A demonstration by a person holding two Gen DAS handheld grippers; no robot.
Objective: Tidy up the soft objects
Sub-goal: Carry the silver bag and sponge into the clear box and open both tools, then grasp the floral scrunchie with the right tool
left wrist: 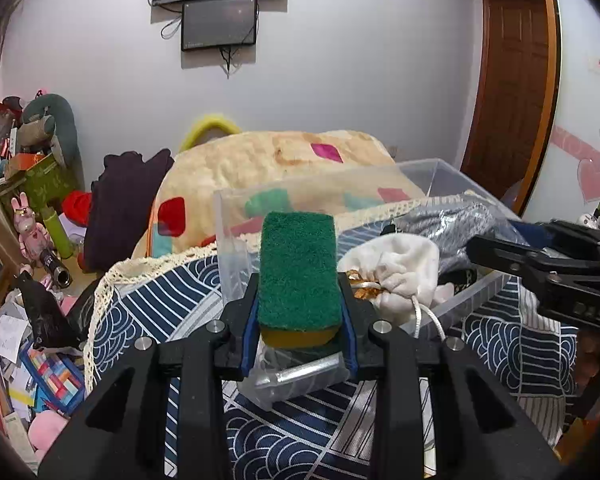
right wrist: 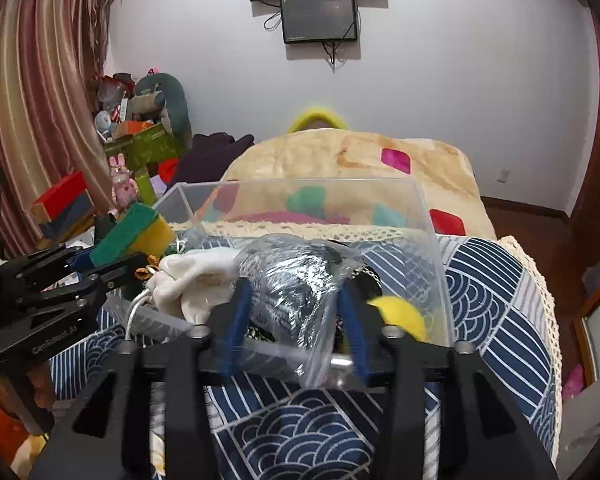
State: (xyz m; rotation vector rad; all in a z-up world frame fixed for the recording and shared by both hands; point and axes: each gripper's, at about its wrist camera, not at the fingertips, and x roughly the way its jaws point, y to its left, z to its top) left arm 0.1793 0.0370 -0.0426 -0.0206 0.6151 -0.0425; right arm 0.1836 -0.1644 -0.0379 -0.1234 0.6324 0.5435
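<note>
Above the wave-patterned tablecloth (left wrist: 148,312), the left gripper (left wrist: 300,300) is clamped on a green-and-yellow scouring sponge (left wrist: 297,268) — apparently mid-carry toward the clear plastic bin (right wrist: 432,240) at right. The right gripper (right wrist: 296,312) pinches a silvery plastic-wrapped bundle (right wrist: 288,276) over the bin's near rim — releasing comes next.

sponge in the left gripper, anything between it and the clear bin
Only the bin's near wall. The sponge, clamped in the left gripper, sits just outside the clear bin. Inside, the white pouch and silver bag fill much of the space.
</note>
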